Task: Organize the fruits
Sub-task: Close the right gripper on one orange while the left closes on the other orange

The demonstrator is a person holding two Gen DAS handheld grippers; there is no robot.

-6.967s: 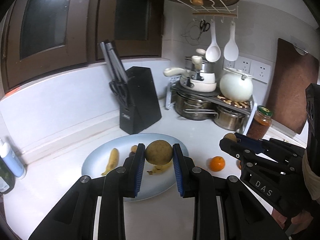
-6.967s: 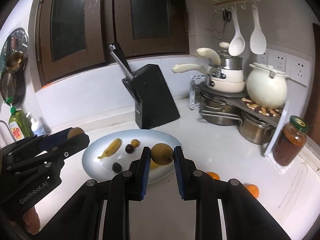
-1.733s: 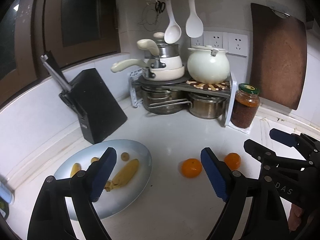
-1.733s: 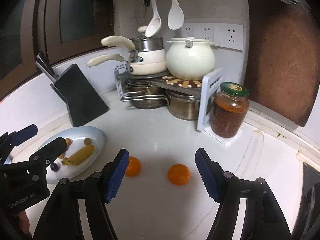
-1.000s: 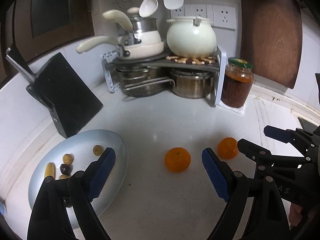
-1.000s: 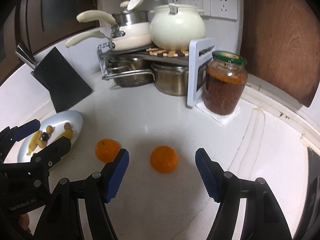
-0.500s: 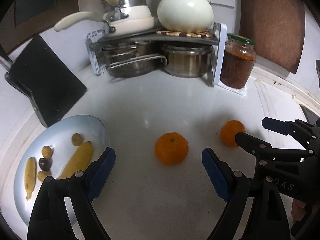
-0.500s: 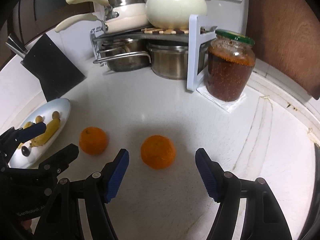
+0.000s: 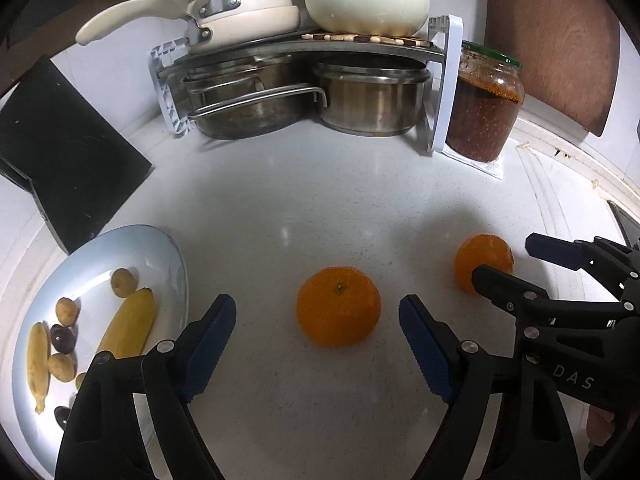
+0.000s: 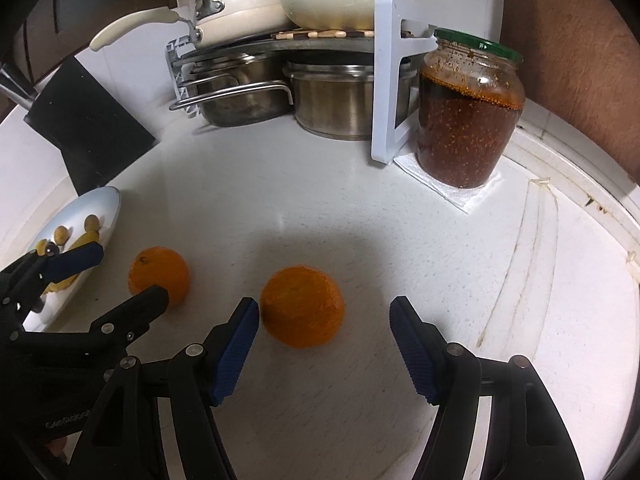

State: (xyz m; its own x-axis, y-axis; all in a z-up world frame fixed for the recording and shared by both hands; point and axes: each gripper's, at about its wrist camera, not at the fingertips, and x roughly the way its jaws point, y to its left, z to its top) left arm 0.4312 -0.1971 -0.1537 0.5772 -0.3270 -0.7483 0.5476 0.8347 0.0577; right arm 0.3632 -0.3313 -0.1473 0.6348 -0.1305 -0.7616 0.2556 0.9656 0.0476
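Observation:
Two oranges lie on the white counter. In the left wrist view one orange (image 9: 338,306) sits between the blue pads of my left gripper (image 9: 316,304), with a gap on both sides; its jaws are closing. The other orange (image 10: 302,306) sits between the pads of my right gripper (image 10: 323,308), close to the left pad (image 10: 236,340) and well apart from the right one; these jaws are closing too. Neither orange is gripped. A pale blue plate (image 9: 176,256) at the left holds bananas (image 9: 128,326) and several small fruits.
A black knife block (image 9: 68,152) stands behind the plate. At the back is a rack with steel pots (image 9: 372,96) and cream cookware, and beside it a jar of red paste (image 10: 468,116). A brown cutting board (image 9: 552,32) leans at the far right.
Both grippers have sunk toward the counter and moved forward, so each orange now lies between a pair of pads. Both pairs of jaws have narrowed a little.

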